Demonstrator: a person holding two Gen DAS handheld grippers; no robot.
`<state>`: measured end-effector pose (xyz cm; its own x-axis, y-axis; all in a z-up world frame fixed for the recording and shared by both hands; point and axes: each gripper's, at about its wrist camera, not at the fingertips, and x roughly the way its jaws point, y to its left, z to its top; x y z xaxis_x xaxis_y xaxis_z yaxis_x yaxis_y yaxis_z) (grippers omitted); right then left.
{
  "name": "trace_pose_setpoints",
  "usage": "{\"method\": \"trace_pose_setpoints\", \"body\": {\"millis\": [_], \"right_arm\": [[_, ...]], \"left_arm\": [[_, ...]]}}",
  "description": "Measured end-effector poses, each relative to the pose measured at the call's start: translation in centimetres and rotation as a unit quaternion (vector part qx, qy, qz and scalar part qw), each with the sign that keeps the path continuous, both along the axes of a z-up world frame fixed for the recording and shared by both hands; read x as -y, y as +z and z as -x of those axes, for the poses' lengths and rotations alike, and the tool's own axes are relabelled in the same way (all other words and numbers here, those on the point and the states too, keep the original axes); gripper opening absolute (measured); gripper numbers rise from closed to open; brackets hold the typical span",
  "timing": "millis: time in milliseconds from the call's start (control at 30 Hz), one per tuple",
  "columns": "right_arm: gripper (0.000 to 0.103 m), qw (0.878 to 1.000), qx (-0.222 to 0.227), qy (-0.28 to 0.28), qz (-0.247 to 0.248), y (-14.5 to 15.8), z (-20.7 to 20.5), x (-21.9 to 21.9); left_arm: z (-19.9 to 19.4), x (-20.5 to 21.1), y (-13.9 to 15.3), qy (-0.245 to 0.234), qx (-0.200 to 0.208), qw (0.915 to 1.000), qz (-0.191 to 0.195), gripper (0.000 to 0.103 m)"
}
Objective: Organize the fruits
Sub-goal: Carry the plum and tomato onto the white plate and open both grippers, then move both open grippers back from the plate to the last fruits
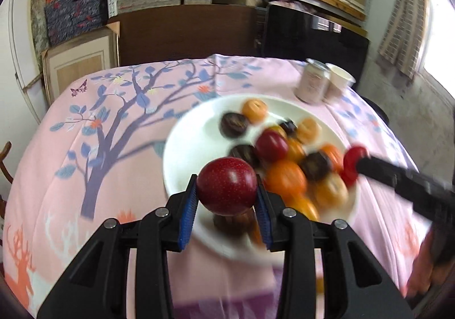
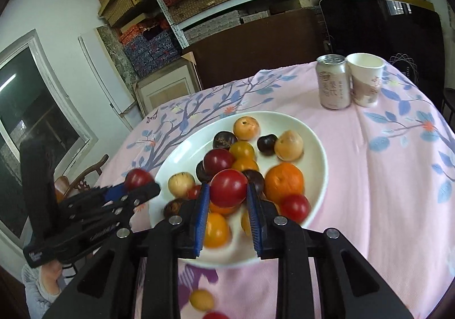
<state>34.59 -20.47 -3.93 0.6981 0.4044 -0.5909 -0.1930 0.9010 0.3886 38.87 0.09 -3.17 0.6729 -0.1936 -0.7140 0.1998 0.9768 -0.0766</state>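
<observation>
Both claws closed on fruit above the white plate (image 2: 318, 148): left claw (image 1: 227, 199) gripping a dark red plum (image 1: 226, 186) over the near rim, right claw (image 2: 227, 199) a red tomato (image 2: 228, 187) over the heap.

Bare pink tablecloth (image 2: 369, 191) lies open right of the crowded plate (image 2: 318, 148), while the can (image 2: 333, 82) and paper cup (image 2: 365, 80) block the far corner.
</observation>
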Motion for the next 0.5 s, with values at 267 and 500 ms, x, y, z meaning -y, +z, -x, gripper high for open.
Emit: {"method": "trace_pose_setpoints", "body": {"millis": [267, 500], "right_arm": [[0.057, 1.000, -0.001, -0.006, -0.007, -1.0, -1.1, 0.1], [0.059, 1.000, 0.004, -0.014, -0.010, -1.1, 2.2, 1.0]], "left_arm": [[-3.3, 0.2, -0.2, 0.006, 0.012, 0.9998, 0.014, 0.064], [1.4, -0.2, -0.3, -0.003, 0.013, 0.9998, 0.012, 0.064]]}}
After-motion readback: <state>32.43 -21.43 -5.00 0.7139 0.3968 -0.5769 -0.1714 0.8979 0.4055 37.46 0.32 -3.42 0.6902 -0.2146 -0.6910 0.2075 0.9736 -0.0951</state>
